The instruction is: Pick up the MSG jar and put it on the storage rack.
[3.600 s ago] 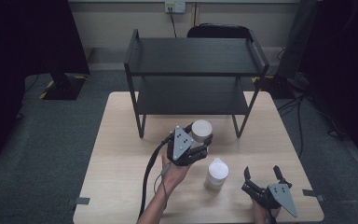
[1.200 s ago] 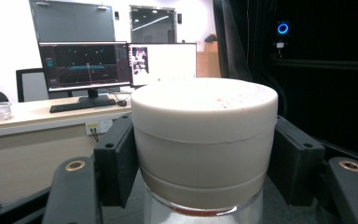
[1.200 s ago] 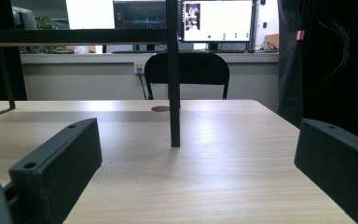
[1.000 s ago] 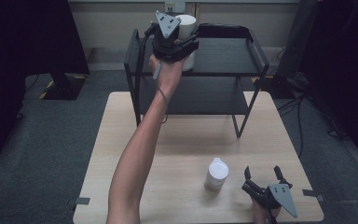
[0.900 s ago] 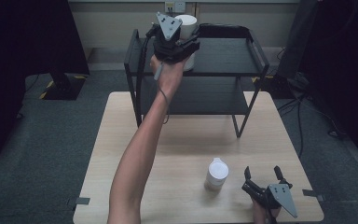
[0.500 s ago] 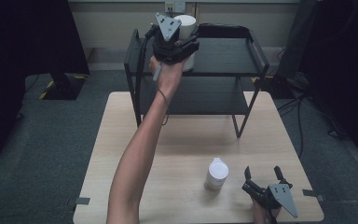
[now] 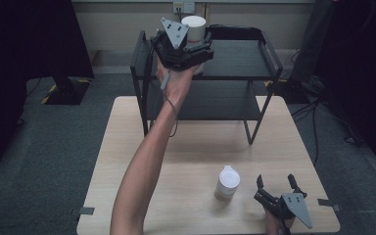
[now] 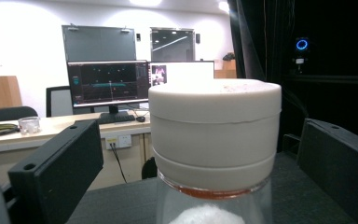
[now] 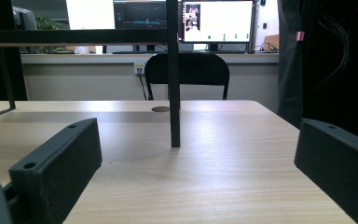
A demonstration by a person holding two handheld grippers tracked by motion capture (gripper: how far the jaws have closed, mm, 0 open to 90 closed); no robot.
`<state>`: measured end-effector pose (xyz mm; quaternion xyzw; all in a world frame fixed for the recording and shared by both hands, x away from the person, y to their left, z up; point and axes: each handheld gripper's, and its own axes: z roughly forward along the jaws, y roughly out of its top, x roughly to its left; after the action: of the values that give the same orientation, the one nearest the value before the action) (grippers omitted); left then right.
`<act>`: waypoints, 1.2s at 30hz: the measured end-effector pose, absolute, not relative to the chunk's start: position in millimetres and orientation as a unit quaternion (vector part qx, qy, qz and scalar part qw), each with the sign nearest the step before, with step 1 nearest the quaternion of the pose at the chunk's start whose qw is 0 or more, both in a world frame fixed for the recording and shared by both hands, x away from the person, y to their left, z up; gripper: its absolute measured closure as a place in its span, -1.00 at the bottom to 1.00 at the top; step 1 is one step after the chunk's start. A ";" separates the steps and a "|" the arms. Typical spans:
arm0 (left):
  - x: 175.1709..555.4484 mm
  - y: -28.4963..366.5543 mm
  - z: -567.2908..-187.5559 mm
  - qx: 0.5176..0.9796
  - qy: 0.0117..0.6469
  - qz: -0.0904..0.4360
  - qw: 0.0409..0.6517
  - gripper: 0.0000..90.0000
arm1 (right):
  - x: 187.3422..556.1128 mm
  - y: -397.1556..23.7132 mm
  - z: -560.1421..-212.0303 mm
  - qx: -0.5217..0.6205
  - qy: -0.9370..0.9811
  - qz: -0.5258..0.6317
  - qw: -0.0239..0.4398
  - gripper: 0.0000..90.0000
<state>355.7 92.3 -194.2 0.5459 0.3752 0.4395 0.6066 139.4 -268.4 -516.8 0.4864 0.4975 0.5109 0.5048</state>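
One jar (image 7: 194,29) sits on the shelf (image 7: 240,54), left gripper (image 7: 196,49) open around it; second jar (image 7: 227,182) waits beside the open right gripper (image 7: 275,183).

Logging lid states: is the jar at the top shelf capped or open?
Capped: a white lid sits squarely on the clear jar between the left hand-held gripper jaws.

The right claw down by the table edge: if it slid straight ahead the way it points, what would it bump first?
Probably the rack's black front leg, standing straight ahead between the right claw's open jaws. Bare tabletop lies before it. The leg sits slightly left of center, so it might only graze.
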 end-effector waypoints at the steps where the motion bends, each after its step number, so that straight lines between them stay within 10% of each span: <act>1: 354.7 93.5 -193.9 0.547 0.374 0.438 0.607 -1.00 | 139.4 -268.3 -516.8 0.487 0.497 0.511 0.505 -1.00; 36: 257.1 129.3 -259.6 0.569 0.364 0.406 0.615 -1.00 | 139.6 -266.0 -516.1 0.489 0.497 0.505 0.509 -1.00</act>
<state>257.1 129.3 -259.6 0.5691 0.3637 0.4064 0.6154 139.6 -266.0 -516.1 0.4888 0.4973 0.5050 0.5086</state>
